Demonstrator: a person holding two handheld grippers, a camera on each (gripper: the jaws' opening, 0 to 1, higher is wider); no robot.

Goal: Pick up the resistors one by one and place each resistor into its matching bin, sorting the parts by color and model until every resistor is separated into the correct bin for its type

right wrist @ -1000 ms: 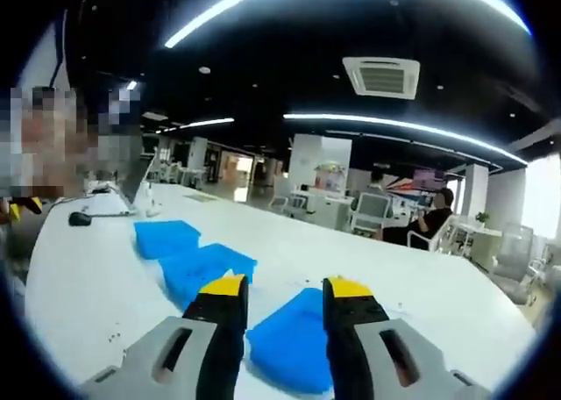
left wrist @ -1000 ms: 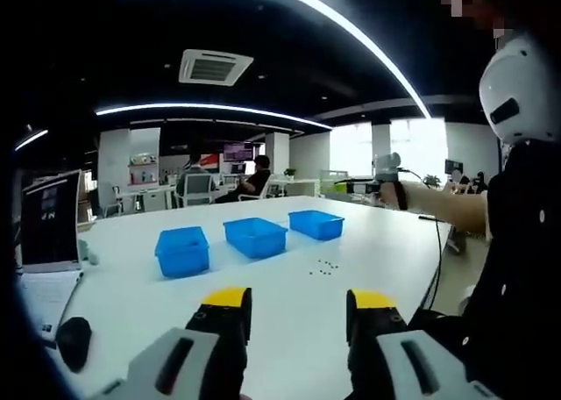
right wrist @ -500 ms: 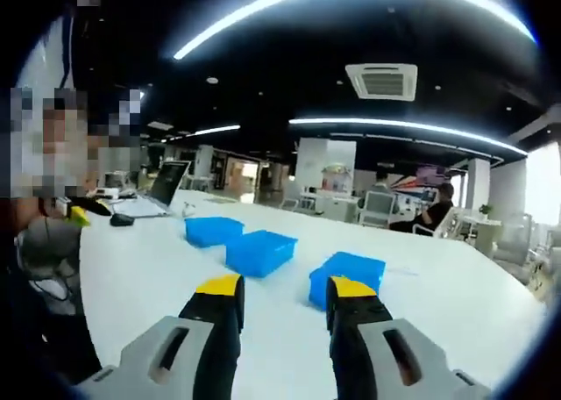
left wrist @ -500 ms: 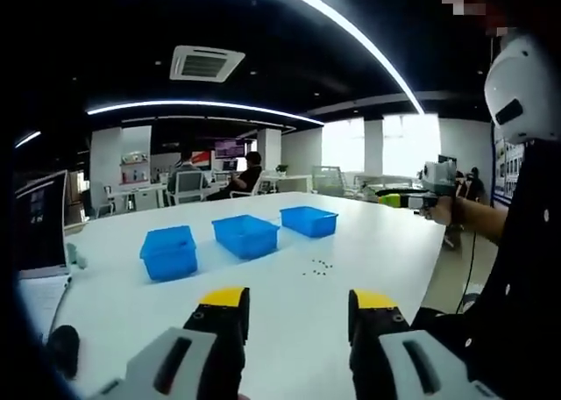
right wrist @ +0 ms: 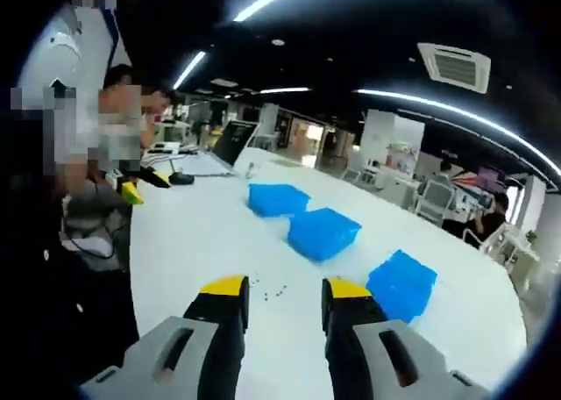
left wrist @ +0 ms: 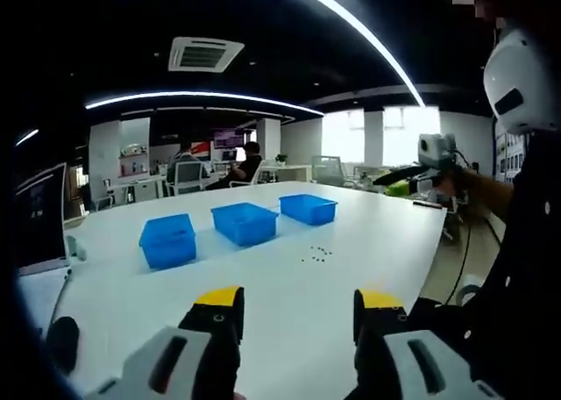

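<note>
While both tongs (left wrist: 298, 299) gape, resistors (left wrist: 316, 254) lie beyond.

The left gripper (left wrist: 296, 305) hovers over a white table (left wrist: 368, 233), jaws apart and empty. 3 blue bins (left wrist: 244, 224) sit in a row, with small resistors (left wrist: 316, 253) scattered just beside them. The right gripper (left wrist: 419, 163) is held off the table's far edge.
</note>
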